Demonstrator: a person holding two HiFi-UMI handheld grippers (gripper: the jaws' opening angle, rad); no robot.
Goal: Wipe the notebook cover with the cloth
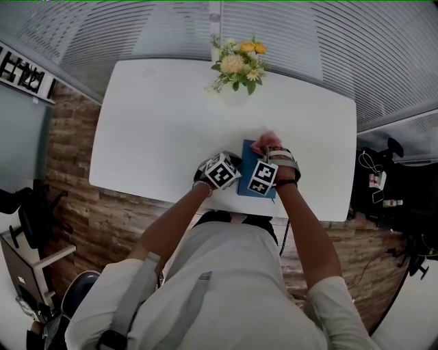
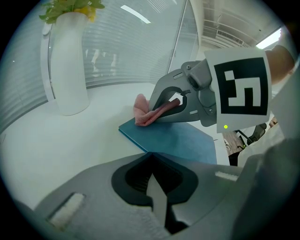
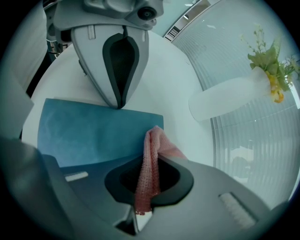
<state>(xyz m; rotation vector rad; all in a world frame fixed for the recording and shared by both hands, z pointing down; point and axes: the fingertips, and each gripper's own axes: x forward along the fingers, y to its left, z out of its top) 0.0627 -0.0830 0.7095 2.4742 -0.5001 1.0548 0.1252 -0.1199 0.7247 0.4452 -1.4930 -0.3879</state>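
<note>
Two grippers met over the blue notebook (image 3: 93,136), which lay flat on the white table (image 1: 164,123) near its front edge. The right gripper (image 3: 152,161) was clamped on the pink cloth (image 3: 154,140), bunched on the cover's far corner. The left gripper (image 2: 150,157) was closed and empty, tips at the notebook's edge. A white vase (image 2: 68,65) stood beyond.

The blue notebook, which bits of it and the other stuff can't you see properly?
- Notebook: head view, most of the cover lies under the left gripper and right gripper; any print is too small to read.
- Cloth: right gripper view, its lower end disappears between that gripper's jaws.
- Vase: left gripper view, the flowers are cut off by the top edge.
</note>
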